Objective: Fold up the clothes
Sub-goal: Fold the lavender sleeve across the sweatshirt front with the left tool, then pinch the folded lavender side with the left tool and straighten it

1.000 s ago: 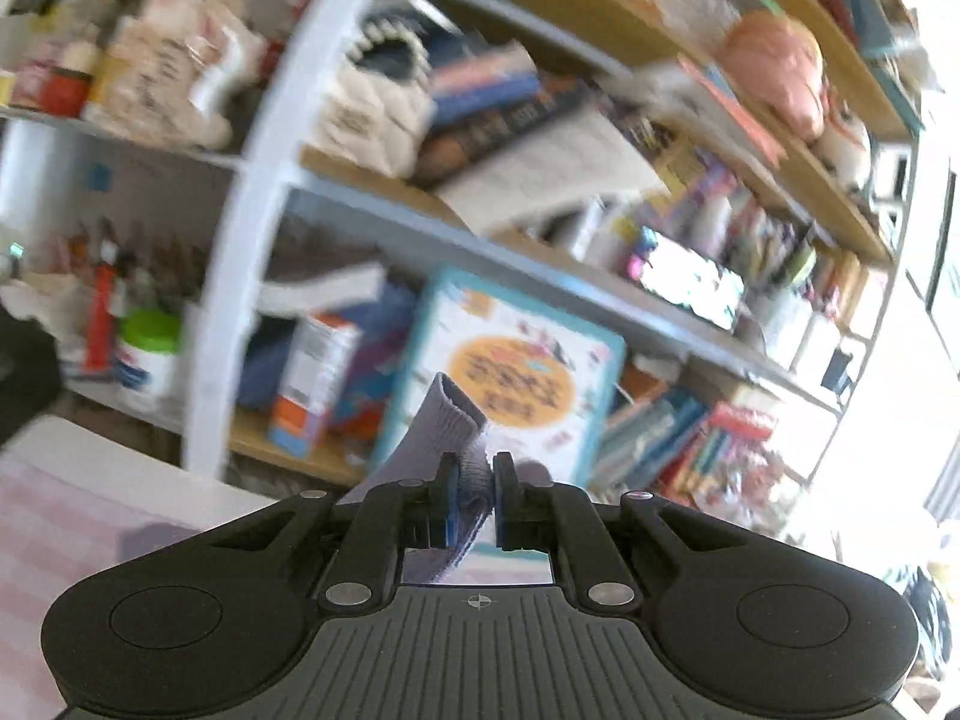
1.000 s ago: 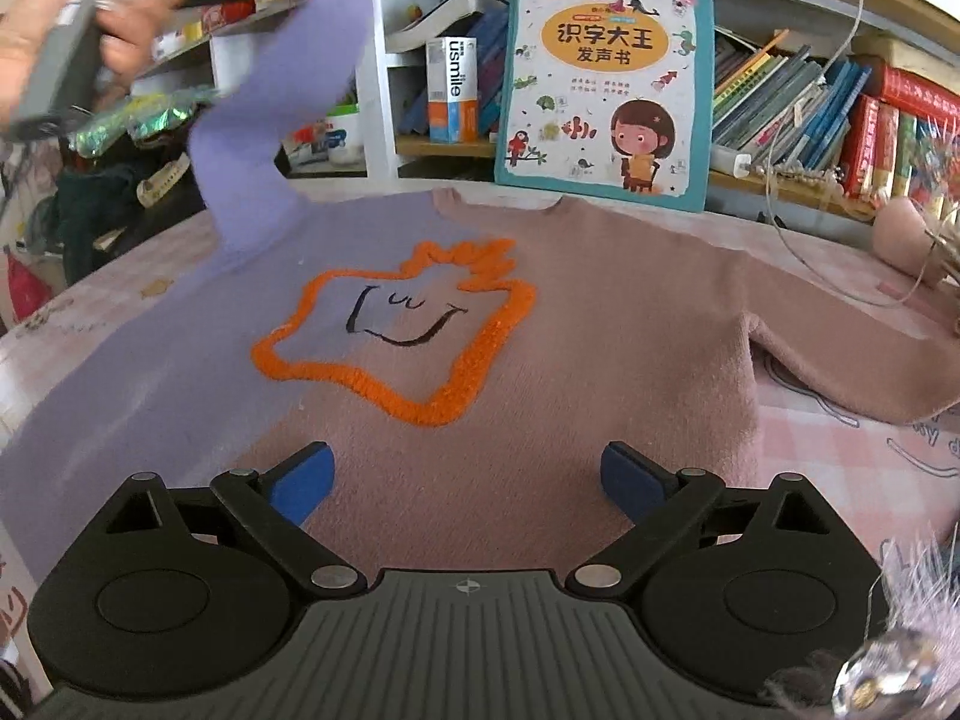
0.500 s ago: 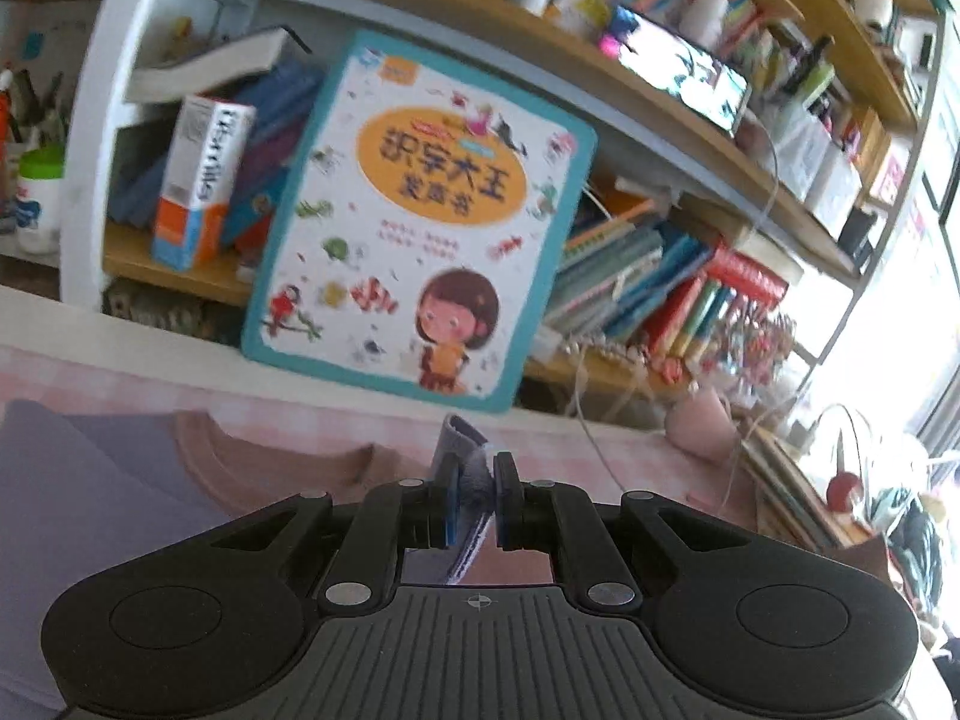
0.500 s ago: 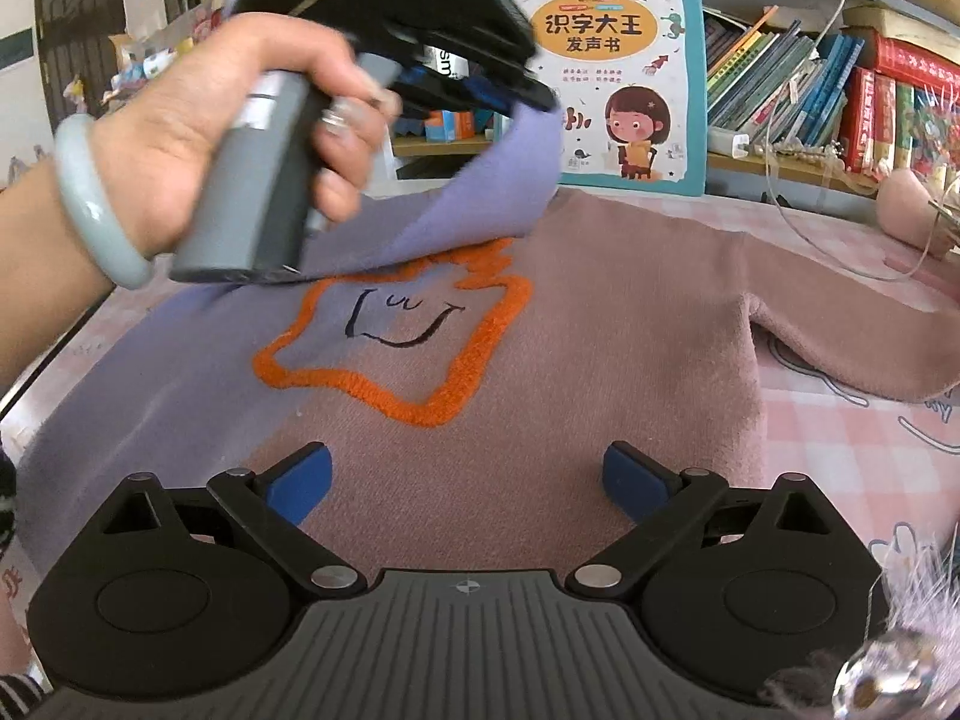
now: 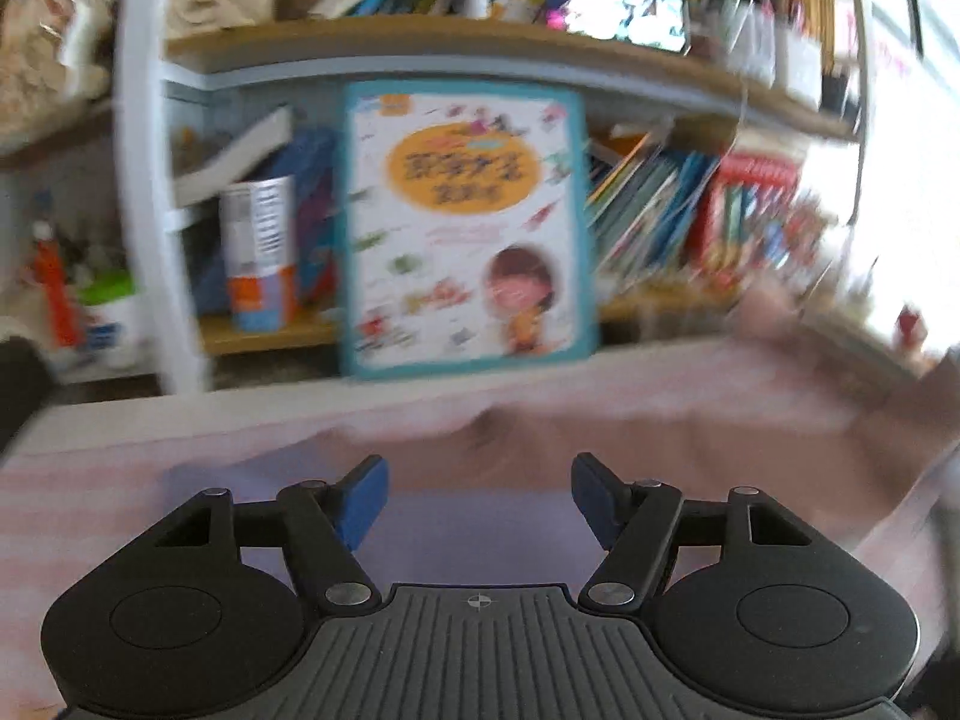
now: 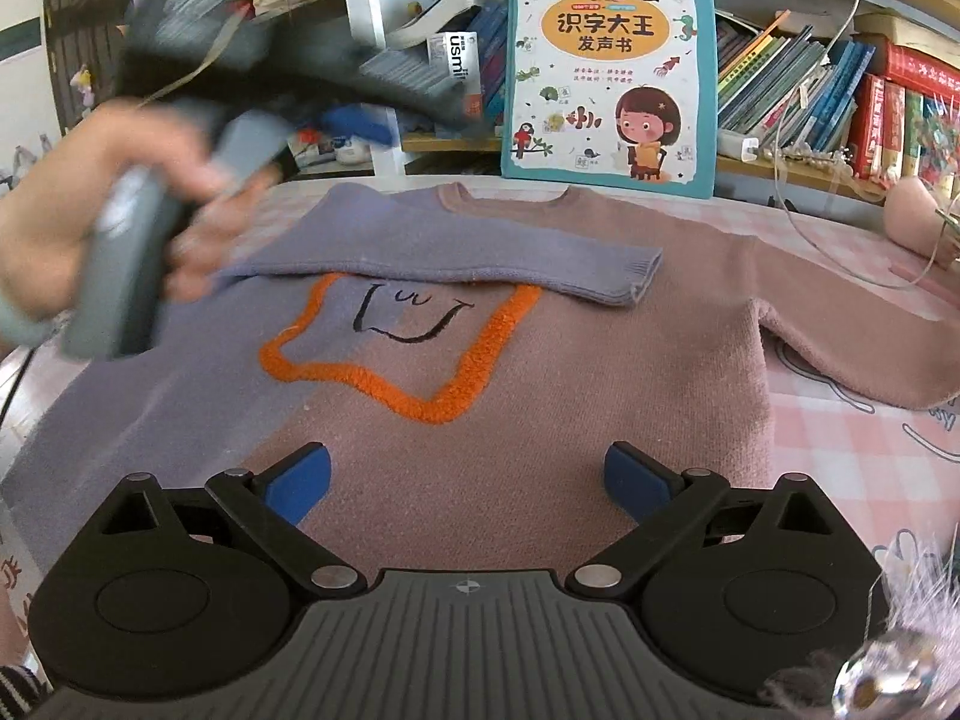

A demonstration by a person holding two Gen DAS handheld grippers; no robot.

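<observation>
A purple and pink sweater (image 6: 600, 360) with an orange star outline (image 6: 408, 348) lies flat on the table. Its purple left sleeve (image 6: 456, 258) is folded across the chest, cuff pointing right. The pink right sleeve (image 6: 852, 330) lies spread out to the right. My left gripper (image 5: 477, 501) is open and empty above the purple shoulder area (image 5: 468, 534); in the right wrist view it is a blurred shape in a hand (image 6: 150, 228) at the left. My right gripper (image 6: 468, 483) is open and empty over the sweater's lower hem.
A children's book (image 6: 609, 72) leans against a bookshelf (image 6: 840, 90) behind the table. A pink checked tablecloth (image 6: 870, 462) covers the table. A round pink object (image 6: 912, 216) and a thin cable (image 6: 804, 228) sit at the back right. A fluffy charm (image 6: 888, 648) hangs near my right gripper.
My left gripper carried the purple sleeve across the chest, opened and let it go, and is pulling back to the left. My right gripper has stayed open in place.
</observation>
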